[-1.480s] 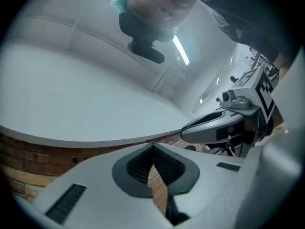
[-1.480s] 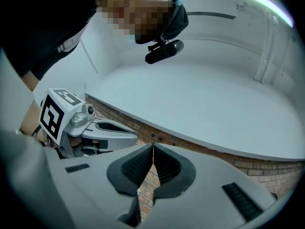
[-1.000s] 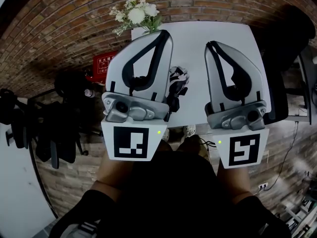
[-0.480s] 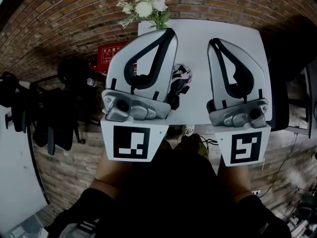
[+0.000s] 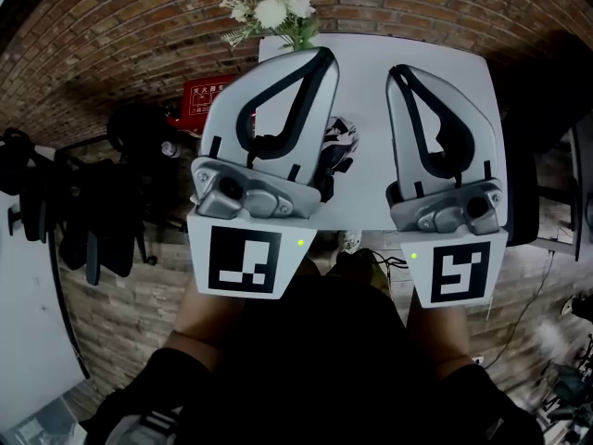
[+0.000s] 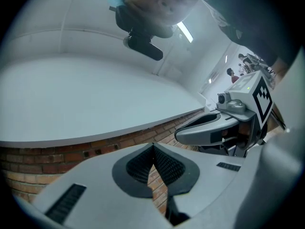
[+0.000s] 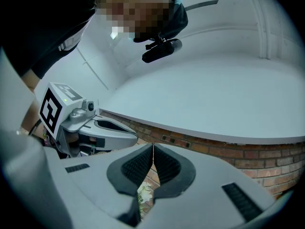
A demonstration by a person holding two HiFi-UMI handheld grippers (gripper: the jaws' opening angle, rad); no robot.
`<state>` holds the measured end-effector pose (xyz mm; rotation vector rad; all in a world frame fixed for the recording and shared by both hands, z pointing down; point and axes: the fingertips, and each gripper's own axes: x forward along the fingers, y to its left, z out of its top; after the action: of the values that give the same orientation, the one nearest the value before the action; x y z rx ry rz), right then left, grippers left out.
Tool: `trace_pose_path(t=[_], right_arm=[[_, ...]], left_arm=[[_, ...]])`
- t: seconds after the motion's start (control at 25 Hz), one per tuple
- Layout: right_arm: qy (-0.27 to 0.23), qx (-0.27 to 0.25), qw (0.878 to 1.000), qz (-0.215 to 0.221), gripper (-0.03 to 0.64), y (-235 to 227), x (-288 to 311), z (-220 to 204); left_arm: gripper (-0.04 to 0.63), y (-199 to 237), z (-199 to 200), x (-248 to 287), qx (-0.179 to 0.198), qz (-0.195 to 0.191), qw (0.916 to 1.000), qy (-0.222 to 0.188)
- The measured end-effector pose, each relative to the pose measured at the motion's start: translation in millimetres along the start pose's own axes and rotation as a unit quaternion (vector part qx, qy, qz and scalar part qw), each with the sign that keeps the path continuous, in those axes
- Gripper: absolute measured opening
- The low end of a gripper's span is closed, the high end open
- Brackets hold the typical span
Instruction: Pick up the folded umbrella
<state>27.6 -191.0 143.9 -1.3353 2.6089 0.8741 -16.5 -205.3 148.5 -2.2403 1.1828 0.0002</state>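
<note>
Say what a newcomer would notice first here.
Two big grey tools fill the middle of the head view: the left tool and the right tool, side by side, both shut and empty, held above the white table. Between them, beside the left tool, a black-and-white patterned folded umbrella lies on the table, untouched. White flowers stand at the table's far edge.

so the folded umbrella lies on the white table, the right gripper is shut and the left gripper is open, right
Not quite: the left gripper is shut too; the left gripper view shows its jaws together with nothing between them. The rest holds: the folded umbrella lies on the white table, and the right gripper is shut.
</note>
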Motion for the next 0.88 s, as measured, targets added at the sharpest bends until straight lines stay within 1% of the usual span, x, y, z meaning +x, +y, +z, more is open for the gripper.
trace_pose_path(t=[0.16,0.28,0.4,0.48,0.56,0.68,0.88], right_arm=[[0.001,0.0,1.0,-0.006,0.031,-5,-4,0],[0.002,-0.001,1.0,-0.005,0.031,-7,-6,-1],[0.001,-0.003,1.0,-0.007,0.031,-9,-8,0],[0.0,-0.001,1.0,-0.009,0.031,-12,-9,-1],[-0.001,0.001,1.0,-0.01,0.031,-14,-10,-3],[0.0,0.004,1.0,-0.01,0.031,-15,-11,-5],[-0.003,0.01,1.0,-0.006,0.031,-14,-11,-6]], left_arm=[[0.006,-4,-5,2,-0.015,-0.009,0.9997,0.016],[0.006,-10,-19,5,-0.022,-0.023,0.9984,0.048],[0.006,-19,-35,7,-0.034,-0.042,0.995,0.084],[0.006,-25,-46,8,-0.039,-0.051,0.9921,0.108],[0.006,-31,-57,9,-0.052,-0.059,0.9886,0.128],[0.006,-39,-73,9,-0.074,-0.067,0.9821,0.16],[0.008,-55,-98,8,-0.093,-0.082,0.9712,0.204]])
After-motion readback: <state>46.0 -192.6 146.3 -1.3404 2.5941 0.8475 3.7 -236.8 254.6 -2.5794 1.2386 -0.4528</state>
